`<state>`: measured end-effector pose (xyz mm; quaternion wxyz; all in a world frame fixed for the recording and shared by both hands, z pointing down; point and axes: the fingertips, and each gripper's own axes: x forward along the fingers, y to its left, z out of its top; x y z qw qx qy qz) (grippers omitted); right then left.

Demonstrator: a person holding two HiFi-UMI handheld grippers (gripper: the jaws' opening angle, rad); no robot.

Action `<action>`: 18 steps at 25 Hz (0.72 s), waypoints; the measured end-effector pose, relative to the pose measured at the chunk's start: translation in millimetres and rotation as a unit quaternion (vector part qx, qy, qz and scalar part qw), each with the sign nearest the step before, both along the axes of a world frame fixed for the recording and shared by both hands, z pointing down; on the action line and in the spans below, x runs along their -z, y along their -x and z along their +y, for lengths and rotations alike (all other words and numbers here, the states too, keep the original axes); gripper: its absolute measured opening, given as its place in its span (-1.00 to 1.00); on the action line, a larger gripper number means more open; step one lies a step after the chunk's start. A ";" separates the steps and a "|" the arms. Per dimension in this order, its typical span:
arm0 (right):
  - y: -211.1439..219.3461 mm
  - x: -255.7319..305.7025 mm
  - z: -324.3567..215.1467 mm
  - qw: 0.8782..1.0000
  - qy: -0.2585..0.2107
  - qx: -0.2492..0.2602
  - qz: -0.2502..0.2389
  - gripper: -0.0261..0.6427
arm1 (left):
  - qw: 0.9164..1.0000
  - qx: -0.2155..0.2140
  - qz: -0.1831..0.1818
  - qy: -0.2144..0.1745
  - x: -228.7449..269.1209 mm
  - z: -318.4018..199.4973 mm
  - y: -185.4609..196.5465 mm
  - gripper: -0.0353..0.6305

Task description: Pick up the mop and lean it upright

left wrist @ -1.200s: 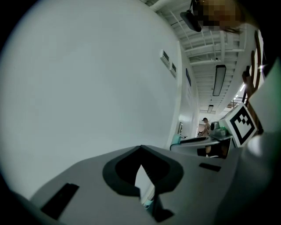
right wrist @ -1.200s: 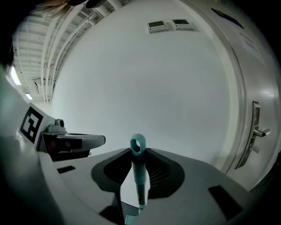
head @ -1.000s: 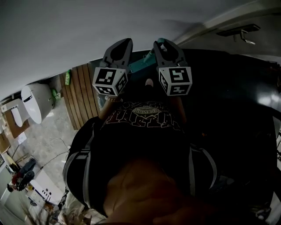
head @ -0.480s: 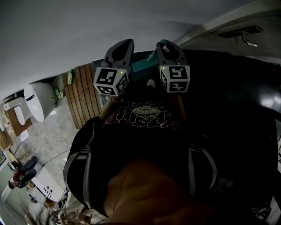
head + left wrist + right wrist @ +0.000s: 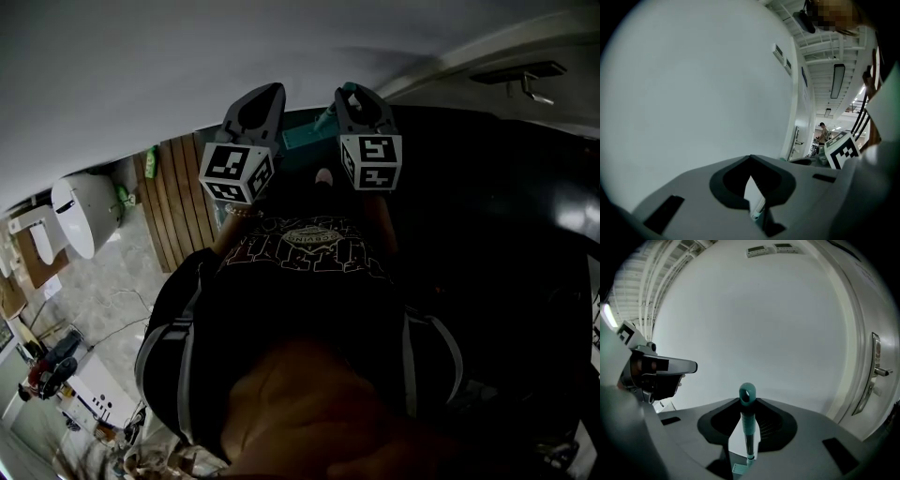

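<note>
The head camera looks steeply down past the person's dark-shirted torso (image 5: 300,281) at both grippers, held near the plain white wall (image 5: 187,66). The left gripper (image 5: 264,94) camera faces along its jaws, close to that wall and tilted toward the ceiling (image 5: 834,47). The right gripper (image 5: 354,94) camera faces the same wall, with the teal ring-ended mop handle (image 5: 747,413) close before it. Each gripper view catches the other gripper at its edge.
</note>
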<state>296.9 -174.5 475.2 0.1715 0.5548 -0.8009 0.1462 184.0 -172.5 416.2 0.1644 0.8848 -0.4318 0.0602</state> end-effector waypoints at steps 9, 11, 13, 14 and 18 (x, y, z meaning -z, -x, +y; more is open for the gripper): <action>9.0 -2.0 -27.7 1.000 -0.008 0.005 -0.006 -0.60 | 1.000 0.002 0.006 -0.001 0.4 -1.4 4.5 -0.76; 10.4 -2.6 -33.8 1.000 -0.009 0.006 -0.006 -0.60 | 1.000 0.000 0.006 -0.001 0.7 -1.2 3.9 -0.76; 12.3 -2.8 -40.2 1.000 -0.010 0.007 -0.005 -0.60 | 1.000 0.000 0.006 -0.002 1.6 -2.0 4.0 -0.76; 13.1 -2.6 -43.4 1.000 -0.010 0.008 -0.005 -0.60 | 1.000 0.000 0.006 -0.003 2.2 -2.8 4.2 -0.76; 17.9 -3.3 -54.5 1.000 -0.011 0.009 -0.004 -0.60 | 1.000 0.002 0.006 -0.004 3.5 -5.3 8.6 -0.76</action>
